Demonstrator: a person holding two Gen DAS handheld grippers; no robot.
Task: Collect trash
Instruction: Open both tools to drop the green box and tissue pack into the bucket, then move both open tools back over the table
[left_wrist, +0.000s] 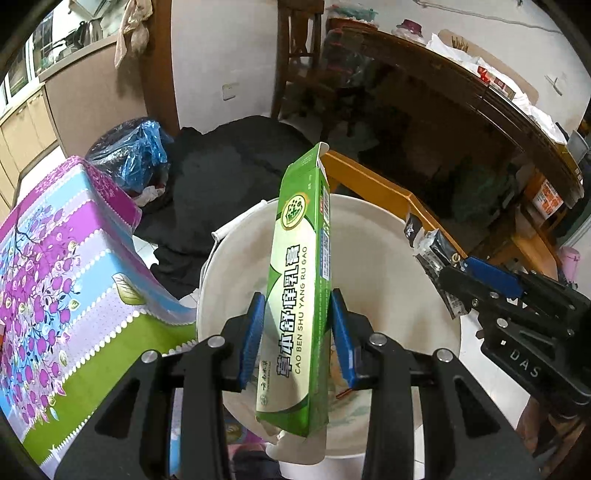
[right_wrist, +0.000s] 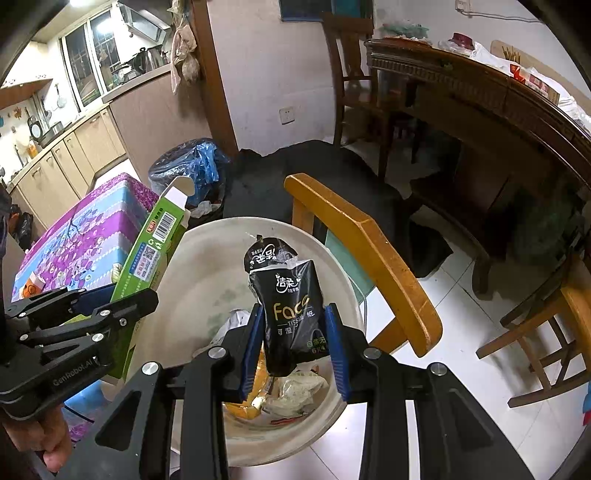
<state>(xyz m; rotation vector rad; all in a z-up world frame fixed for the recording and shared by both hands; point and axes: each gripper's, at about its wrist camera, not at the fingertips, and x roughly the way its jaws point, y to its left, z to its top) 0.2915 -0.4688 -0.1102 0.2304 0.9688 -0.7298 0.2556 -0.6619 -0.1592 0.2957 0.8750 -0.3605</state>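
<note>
Half-hidden trash (right_wrist: 291, 395) beneath black wrapper (right_wrist: 291, 310)

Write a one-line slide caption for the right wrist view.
Right gripper holds a black tissue packet over the white bucket; left gripper holds a green box.

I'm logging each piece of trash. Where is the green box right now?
The green box stands between the left gripper pads, above the white bucket, with the purple floral cloth to its left.
</note>
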